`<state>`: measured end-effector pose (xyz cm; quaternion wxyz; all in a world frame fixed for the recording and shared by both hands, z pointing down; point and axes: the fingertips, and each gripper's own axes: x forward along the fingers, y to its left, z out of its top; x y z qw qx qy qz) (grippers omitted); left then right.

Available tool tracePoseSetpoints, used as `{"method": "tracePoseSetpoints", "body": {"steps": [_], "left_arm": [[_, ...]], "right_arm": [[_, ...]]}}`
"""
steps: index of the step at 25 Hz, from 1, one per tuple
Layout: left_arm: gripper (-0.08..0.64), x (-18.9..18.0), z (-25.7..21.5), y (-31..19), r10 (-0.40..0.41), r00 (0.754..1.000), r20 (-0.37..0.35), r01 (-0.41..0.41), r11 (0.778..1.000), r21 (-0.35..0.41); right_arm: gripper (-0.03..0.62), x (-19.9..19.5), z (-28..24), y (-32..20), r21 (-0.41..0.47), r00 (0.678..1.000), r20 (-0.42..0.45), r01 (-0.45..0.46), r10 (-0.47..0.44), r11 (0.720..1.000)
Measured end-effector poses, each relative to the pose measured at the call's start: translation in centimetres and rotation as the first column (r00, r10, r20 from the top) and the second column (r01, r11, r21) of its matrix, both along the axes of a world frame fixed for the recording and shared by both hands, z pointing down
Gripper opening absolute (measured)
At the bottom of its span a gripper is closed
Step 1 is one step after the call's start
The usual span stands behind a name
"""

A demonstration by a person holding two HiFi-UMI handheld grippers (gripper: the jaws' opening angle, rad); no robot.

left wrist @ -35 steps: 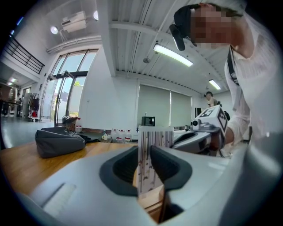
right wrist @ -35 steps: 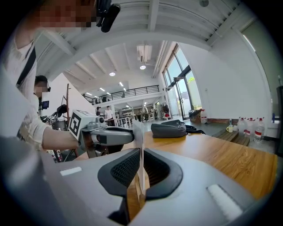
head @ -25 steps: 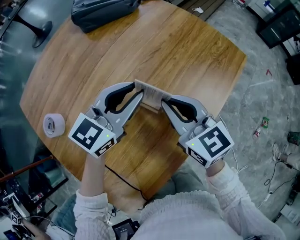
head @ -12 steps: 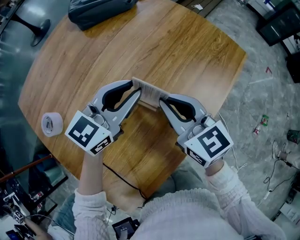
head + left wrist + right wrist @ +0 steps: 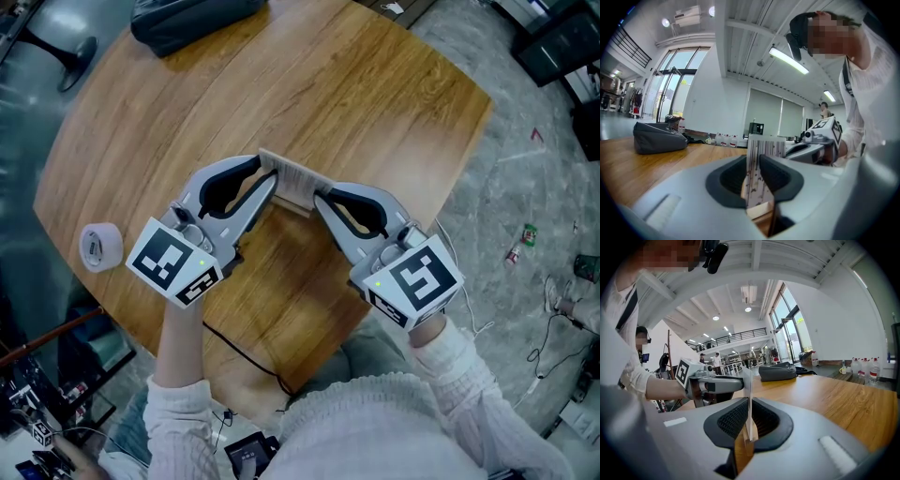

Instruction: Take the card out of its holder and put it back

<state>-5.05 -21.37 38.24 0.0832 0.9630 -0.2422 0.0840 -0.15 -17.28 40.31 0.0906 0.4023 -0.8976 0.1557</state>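
On my head view both tools meet at the middle of the round wooden table (image 5: 375,94). The card (image 5: 292,176) stands upright in its wooden holder (image 5: 298,206). My left gripper (image 5: 270,178) is at one end of it and my right gripper (image 5: 319,199) at the other. A roll of tape (image 5: 100,247) lies well off to the left, and a dark bag (image 5: 192,19) sits at the far edge.

On the left gripper view the jaws stand partway closed on the end of the holder. The striped card rises between the dark pads (image 5: 726,180), seen at a slant and touching the left one.

On the right gripper view I see the card edge-on, a thin upright line. The ribbed pads (image 5: 733,420) are pressed in on it from both sides, pinching it. Its foot is in the holder's slot, so the card is seated.
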Motion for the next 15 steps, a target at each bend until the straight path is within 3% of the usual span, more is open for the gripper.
{"method": "tracePoseSetpoints", "body": {"steps": [15], "left_arm": [[0.091, -0.2, 3.0, 0.2, 0.011, 0.999, 0.037, -0.008, 0.997, -0.071]], "right_arm": [[0.020, -0.3, 2.7, 0.2, -0.065, 0.999, -0.039, 0.020, -0.022, 0.998]]}}
